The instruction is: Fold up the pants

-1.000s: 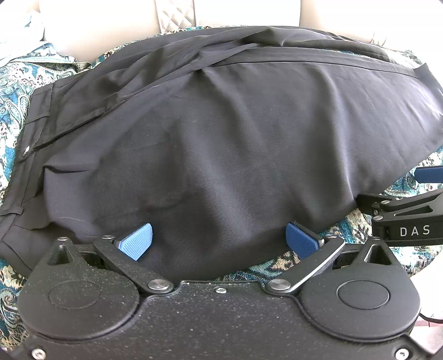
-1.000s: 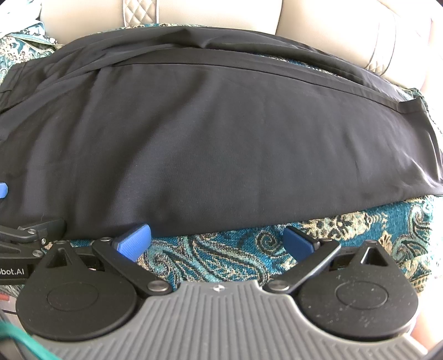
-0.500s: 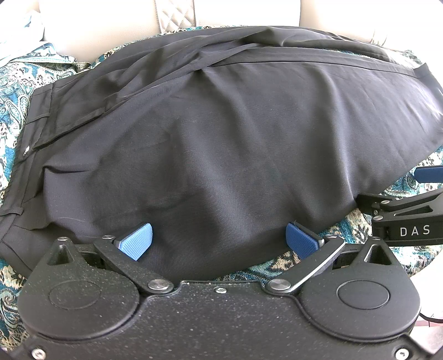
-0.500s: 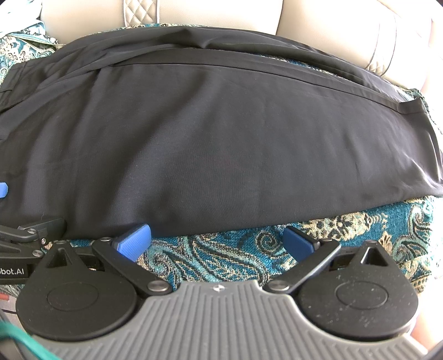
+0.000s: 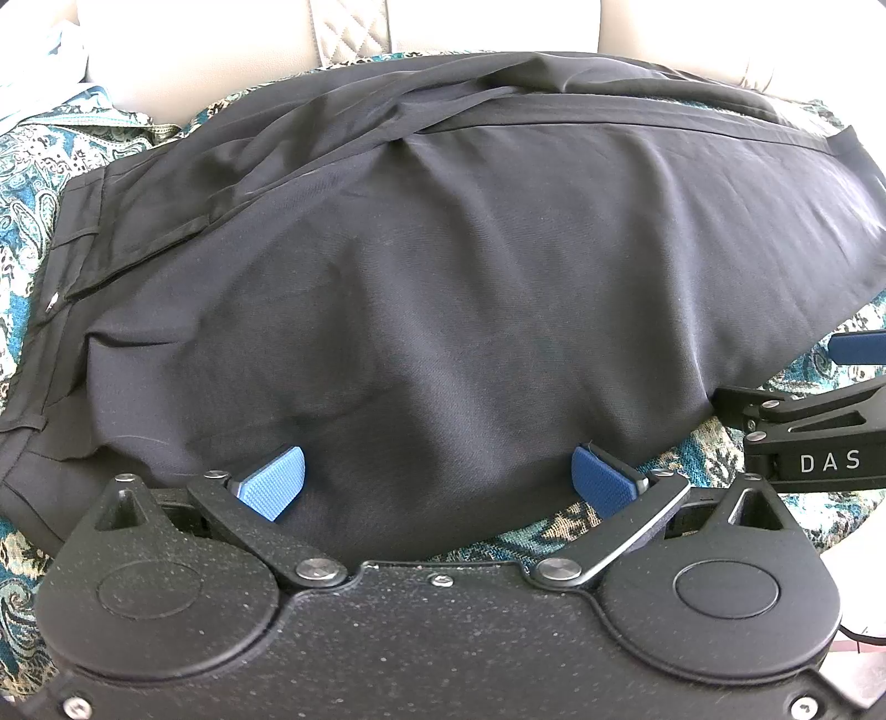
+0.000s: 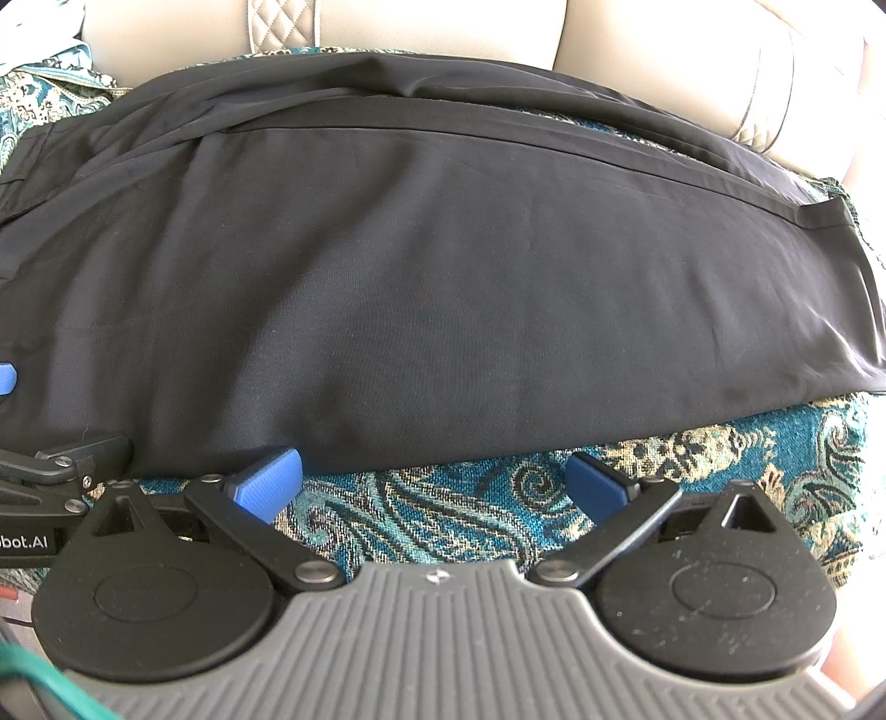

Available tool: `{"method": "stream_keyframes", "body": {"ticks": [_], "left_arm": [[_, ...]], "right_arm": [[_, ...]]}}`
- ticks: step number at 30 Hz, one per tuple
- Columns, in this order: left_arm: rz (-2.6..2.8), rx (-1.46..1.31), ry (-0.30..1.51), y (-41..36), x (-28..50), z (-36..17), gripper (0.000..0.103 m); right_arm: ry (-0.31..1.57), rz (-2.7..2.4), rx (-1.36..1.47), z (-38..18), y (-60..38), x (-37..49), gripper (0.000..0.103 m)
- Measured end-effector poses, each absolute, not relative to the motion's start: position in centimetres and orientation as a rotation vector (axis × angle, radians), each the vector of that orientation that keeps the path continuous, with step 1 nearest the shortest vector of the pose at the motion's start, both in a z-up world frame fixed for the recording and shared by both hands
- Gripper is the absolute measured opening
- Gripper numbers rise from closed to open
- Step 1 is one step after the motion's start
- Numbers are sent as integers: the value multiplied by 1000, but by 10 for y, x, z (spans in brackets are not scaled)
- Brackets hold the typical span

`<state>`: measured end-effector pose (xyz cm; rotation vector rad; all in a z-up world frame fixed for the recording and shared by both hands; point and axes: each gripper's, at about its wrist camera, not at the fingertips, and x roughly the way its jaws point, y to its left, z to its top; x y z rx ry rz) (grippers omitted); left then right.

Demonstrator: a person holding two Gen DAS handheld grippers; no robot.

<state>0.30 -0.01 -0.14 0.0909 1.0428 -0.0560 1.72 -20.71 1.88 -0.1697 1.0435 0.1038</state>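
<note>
Black pants [image 5: 470, 288] lie spread lengthwise across a teal paisley cover, waistband at the left, legs stacked and running right [image 6: 443, 288]. My left gripper [image 5: 437, 479] stands open at the near edge of the cloth, its blue pads [image 5: 274, 482] over the fabric with nothing pinched. My right gripper [image 6: 434, 482] is open too, hovering over the bare cover just below the pants' near hem, left pad touching the edge. The right gripper's side also shows at the right in the left wrist view [image 5: 803, 421].
The teal paisley cover [image 6: 443, 515] drapes a beige quilted sofa whose backrest [image 6: 443, 27] rises behind the pants. Light blue cloth [image 5: 61, 50] sits at the far left corner. The left gripper's body [image 6: 50, 476] pokes in at the left of the right wrist view.
</note>
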Motion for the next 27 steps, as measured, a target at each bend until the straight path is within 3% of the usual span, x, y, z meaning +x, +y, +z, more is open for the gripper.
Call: {"method": "stream_keyframes", "body": {"ticks": [21, 27], "left_arm": [[-85, 92, 1078, 3, 10, 0, 103], [-15, -88, 988, 45, 17, 27, 102]], "right_arm": [[1119, 167, -169, 18, -209, 29, 103], [1152, 255, -162, 19, -215, 35, 103]]}}
